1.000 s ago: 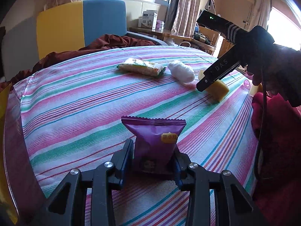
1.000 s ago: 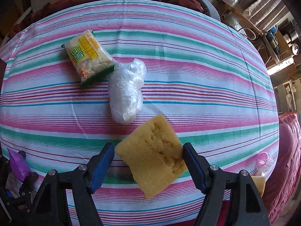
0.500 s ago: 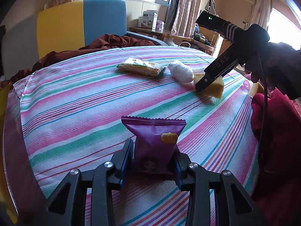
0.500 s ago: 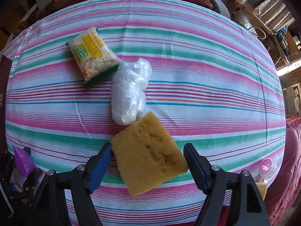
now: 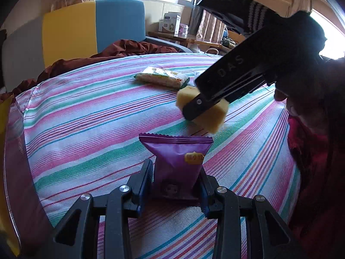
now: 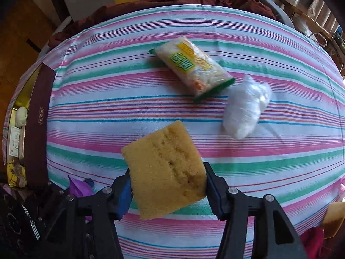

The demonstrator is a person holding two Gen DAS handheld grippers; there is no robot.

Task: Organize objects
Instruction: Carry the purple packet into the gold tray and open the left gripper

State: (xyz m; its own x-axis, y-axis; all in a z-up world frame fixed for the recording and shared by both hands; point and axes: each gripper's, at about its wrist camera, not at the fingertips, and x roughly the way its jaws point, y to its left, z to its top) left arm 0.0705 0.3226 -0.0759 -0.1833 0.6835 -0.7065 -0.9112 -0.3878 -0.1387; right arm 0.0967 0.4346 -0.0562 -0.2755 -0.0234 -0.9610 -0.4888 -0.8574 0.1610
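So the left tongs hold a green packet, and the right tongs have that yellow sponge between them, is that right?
Not quite. The packet in the left tongs is purple, not green, as the left wrist view shows. The rest holds: the yellow sponge sits between the right tongs, which are closing on it.

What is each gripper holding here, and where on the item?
Left gripper: purple snack packet, clamped at its lower end. Right gripper: yellow sponge, jaws closing on its two opposite side edges.
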